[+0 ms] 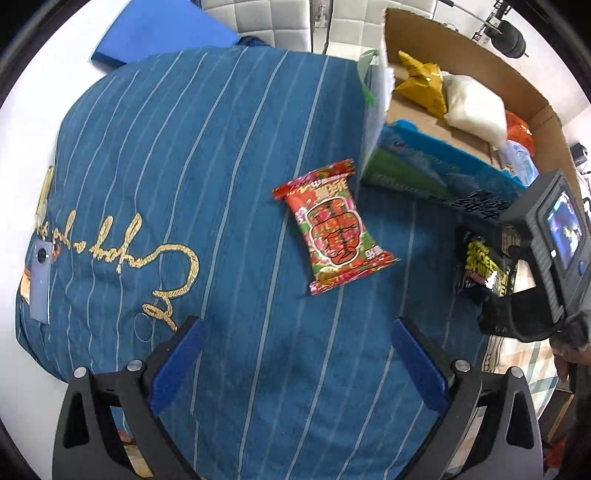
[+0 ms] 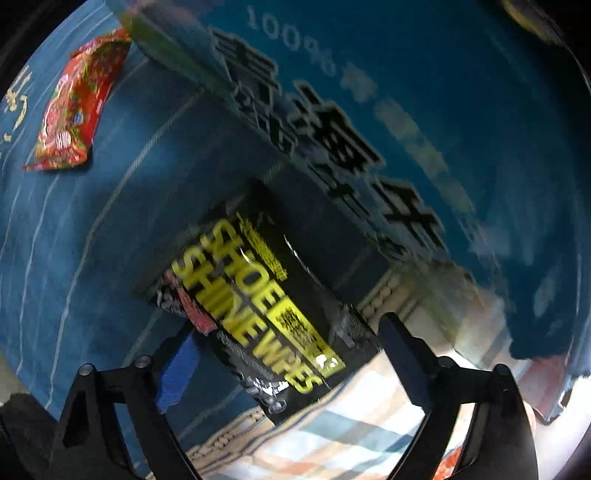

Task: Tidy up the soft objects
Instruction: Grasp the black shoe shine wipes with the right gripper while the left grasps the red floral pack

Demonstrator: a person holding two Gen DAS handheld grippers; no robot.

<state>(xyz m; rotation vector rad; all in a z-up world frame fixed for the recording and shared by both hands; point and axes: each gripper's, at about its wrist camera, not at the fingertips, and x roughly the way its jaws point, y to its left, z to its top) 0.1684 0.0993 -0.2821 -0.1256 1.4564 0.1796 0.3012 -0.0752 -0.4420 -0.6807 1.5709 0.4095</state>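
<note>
A red snack packet [image 1: 332, 227] lies flat on a blue striped cushion [image 1: 207, 177]; it also shows in the right wrist view [image 2: 74, 107]. My left gripper [image 1: 295, 365] is open and empty, hovering above the cushion short of the packet. A black shoe shine wipes pack [image 2: 255, 314] lies at the cushion's edge beside a blue-green carton [image 2: 406, 92]. My right gripper [image 2: 291, 369] is open with its fingers either side of the pack's near end, not closed on it. The pack [image 1: 480, 266] and the right gripper body [image 1: 546, 251] also show in the left wrist view.
An open cardboard box [image 1: 461, 44] at the right holds a yellow pouch [image 1: 421, 85], a white bag [image 1: 476, 107] and an orange packet [image 1: 519, 131]. The blue-green carton [image 1: 424, 166] leans against it. A blue foam pad [image 1: 162, 33] lies beyond the cushion. Checked cloth [image 2: 332, 435] lies underneath.
</note>
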